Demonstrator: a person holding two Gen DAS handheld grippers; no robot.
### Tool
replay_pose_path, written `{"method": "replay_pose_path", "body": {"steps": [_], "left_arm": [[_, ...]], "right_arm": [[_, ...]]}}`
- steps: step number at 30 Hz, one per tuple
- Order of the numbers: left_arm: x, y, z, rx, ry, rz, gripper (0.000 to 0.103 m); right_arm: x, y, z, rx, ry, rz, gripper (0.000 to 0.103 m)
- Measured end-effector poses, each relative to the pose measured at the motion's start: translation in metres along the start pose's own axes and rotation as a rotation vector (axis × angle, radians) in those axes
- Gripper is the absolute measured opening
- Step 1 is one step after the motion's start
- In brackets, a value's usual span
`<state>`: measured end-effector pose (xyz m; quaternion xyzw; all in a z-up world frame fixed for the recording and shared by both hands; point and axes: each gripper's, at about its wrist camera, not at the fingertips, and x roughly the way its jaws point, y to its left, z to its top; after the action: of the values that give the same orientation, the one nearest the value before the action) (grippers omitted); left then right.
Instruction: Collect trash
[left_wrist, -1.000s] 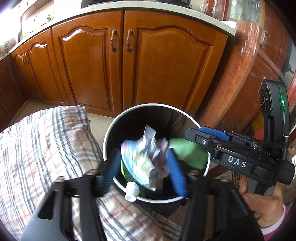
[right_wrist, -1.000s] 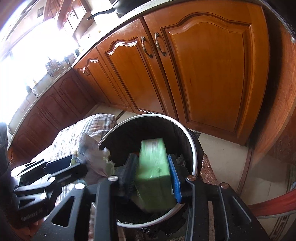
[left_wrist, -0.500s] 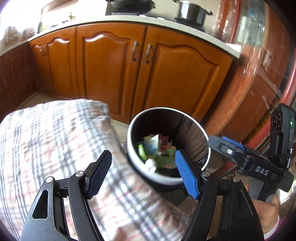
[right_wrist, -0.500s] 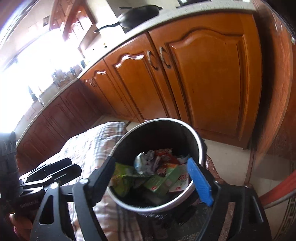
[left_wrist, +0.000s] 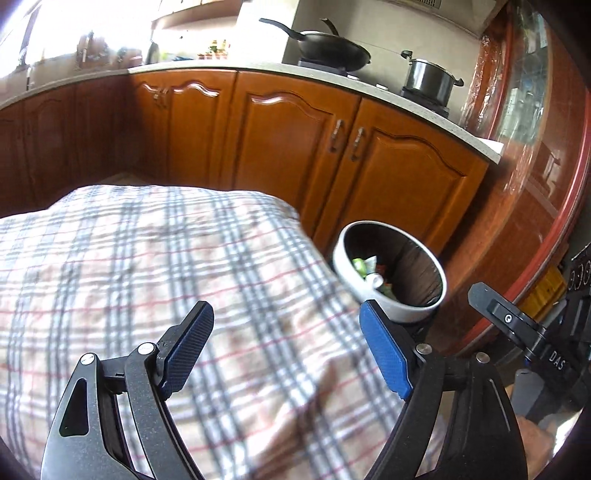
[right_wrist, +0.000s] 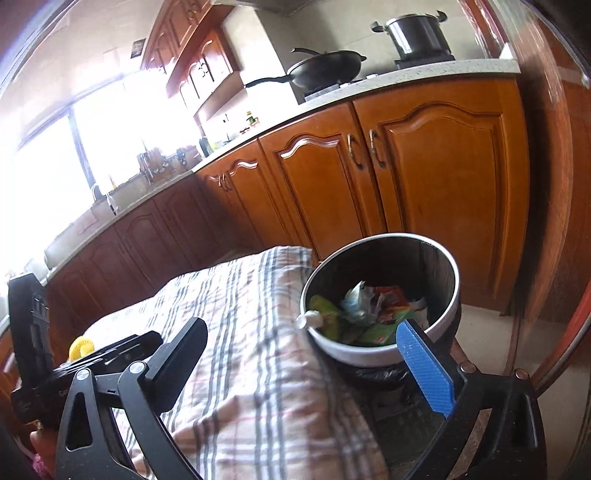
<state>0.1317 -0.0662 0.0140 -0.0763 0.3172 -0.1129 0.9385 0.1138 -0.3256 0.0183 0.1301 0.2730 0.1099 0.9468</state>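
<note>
My left tool (left_wrist: 284, 354): jaws spread wide, having just been opening; nothing between the blue pads (left_wrist: 386, 354); it hangs over the plaid cloth (left_wrist: 166, 266) without touching it.
My right tool (right_wrist: 306, 354): jaws at full spread, likewise just opened; empty; its blue pad (right_wrist: 424, 369) shows in front of the bin's near rim, whether touching I cannot tell.
Trash bin (right_wrist: 439, 258): round, pale rim, dark inside, standing on the floor just beside the corner of the plaid-covered table; black liner bunched below the rim.
Trash (right_wrist: 369, 310): released and lying inside the bin; green wrappers, crumpled silvery paper, red-orange packet, a pouch with a white cap (right_wrist: 308, 319) leaning at the near-left rim.
Yellow item (right_wrist: 82, 347): on the cloth, behind my left tool as the right view shows it; too small to identify.
Surroundings: wooden cabinet doors (right_wrist: 436, 184) behind the bin; wok (right_wrist: 325, 68) and lidded pot (right_wrist: 417, 31) on the counter above.
</note>
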Motion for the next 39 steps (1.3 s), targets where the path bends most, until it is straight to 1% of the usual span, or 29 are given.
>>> {"method": "replay_pose_path", "body": {"steps": [5,9,10,11,12,13,14,15,17,19,22,24,29,33,39], "left_arm": [[-0.023,0.012,-0.010,0.000,-0.052,0.029,0.086],[-0.045,0.012,-0.008,0.013,-0.121,0.032,0.091],[-0.051,0.011,-0.007,0.016,-0.148,0.033,0.097],[-0.060,0.010,-0.007,0.023,-0.187,0.041,0.102],[-0.064,0.009,-0.006,0.028,-0.214,0.050,0.103],[-0.068,0.008,-0.008,0.037,-0.241,0.075,0.103],[-0.070,0.008,-0.010,0.041,-0.254,0.094,0.103],[-0.071,0.008,-0.012,0.042,-0.264,0.107,0.103],[-0.070,0.010,-0.018,0.042,-0.274,0.119,0.103],[-0.068,0.009,-0.025,0.046,-0.276,0.137,0.103],[-0.062,0.009,-0.033,0.076,-0.282,0.181,0.103],[-0.061,0.008,-0.039,0.094,-0.286,0.205,0.103],[-0.054,0.006,-0.048,0.125,-0.285,0.269,0.103],[-0.054,0.006,-0.049,0.126,-0.287,0.287,0.103],[-0.054,0.006,-0.049,0.124,-0.280,0.297,0.103]], "right_arm": [[-0.006,0.023,-0.012,-0.038,-0.010,-0.012,0.103],[-0.020,0.044,-0.010,-0.101,-0.065,-0.020,0.103],[-0.025,0.048,-0.008,-0.117,-0.085,-0.025,0.103],[-0.035,0.053,-0.006,-0.139,-0.126,-0.027,0.103],[-0.042,0.056,-0.005,-0.151,-0.162,-0.025,0.103],[-0.048,0.058,-0.006,-0.158,-0.200,-0.028,0.103],[-0.055,0.060,-0.007,-0.166,-0.255,-0.041,0.103],[-0.058,0.060,-0.010,-0.173,-0.288,-0.050,0.103],[-0.058,0.061,-0.017,-0.181,-0.322,-0.078,0.103],[-0.051,0.061,-0.024,-0.190,-0.312,-0.091,0.103],[-0.035,0.062,-0.034,-0.210,-0.263,-0.104,0.103],[-0.030,0.062,-0.039,-0.216,-0.251,-0.110,0.103],[-0.026,0.059,-0.047,-0.220,-0.228,-0.110,0.103],[-0.023,0.057,-0.048,-0.218,-0.213,-0.114,0.103],[-0.025,0.056,-0.048,-0.212,-0.224,-0.107,0.103]]}}
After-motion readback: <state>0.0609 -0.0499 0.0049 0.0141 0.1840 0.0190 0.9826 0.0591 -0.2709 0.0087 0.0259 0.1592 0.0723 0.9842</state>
